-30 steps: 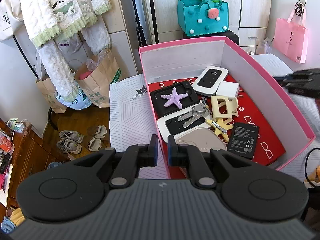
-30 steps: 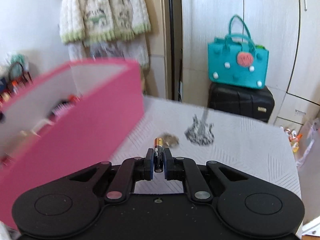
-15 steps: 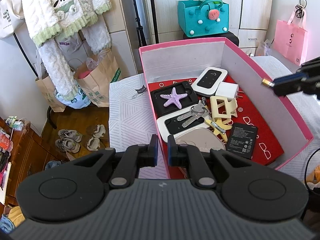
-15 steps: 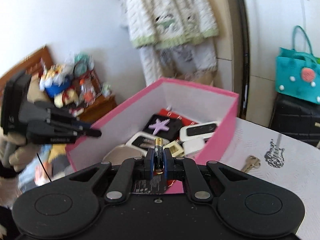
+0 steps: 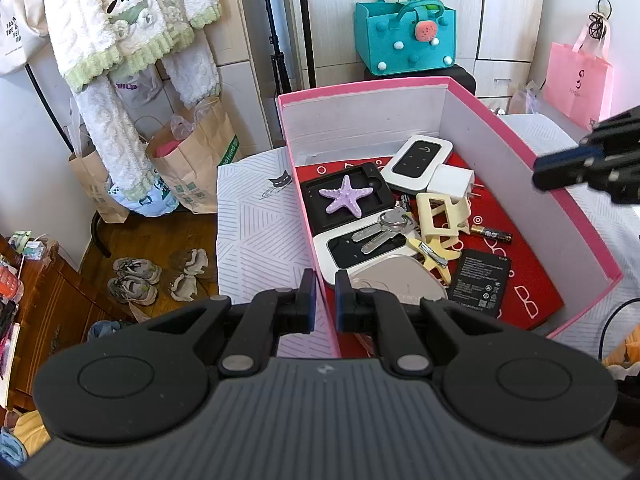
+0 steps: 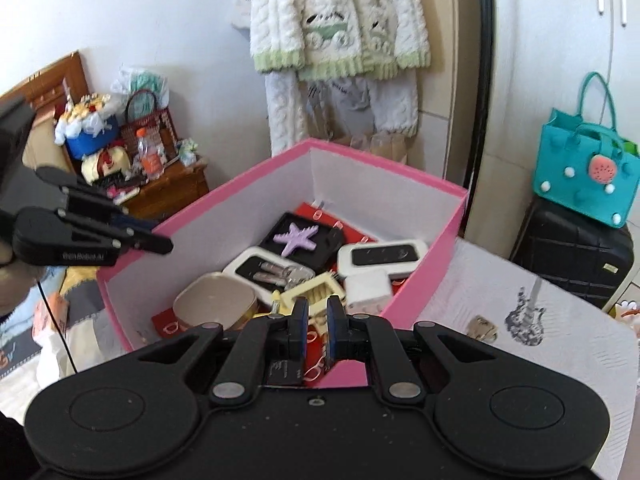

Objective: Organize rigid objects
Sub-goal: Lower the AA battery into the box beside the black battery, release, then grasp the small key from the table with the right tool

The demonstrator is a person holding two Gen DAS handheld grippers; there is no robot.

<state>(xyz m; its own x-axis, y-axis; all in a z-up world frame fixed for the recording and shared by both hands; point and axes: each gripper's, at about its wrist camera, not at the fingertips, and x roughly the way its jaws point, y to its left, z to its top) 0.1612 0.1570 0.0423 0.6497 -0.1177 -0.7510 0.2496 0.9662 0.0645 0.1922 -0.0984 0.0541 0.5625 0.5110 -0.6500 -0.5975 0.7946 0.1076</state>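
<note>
A pink box (image 5: 360,90) (image 6: 384,164) holds a purple starfish (image 5: 347,198), a white router (image 5: 418,158), a charger (image 5: 450,180), keys (image 5: 384,230), a cream hair clip (image 5: 436,216), a flat black battery (image 5: 480,280) and a small round-cell battery (image 5: 491,234) on the red floor. My right gripper (image 6: 316,308) (image 5: 538,176) hovers over the box's right wall, its jaws almost together with nothing between them. My left gripper (image 5: 325,280) (image 6: 160,240) is shut at the box's near left wall; whether its pads press the wall I cannot tell.
One loose key (image 6: 484,326) lies on the white patterned cover right of the box. A teal bag (image 5: 404,36) sits on a black suitcase behind. Paper bags (image 5: 192,160) and shoes (image 5: 134,280) are on the floor to the left, with a wooden dresser (image 6: 168,192) beyond.
The right gripper rose from the cover, swung over the box with the small battery, and no longer holds it. The battery now lies on the box's red floor. The left gripper stayed put.
</note>
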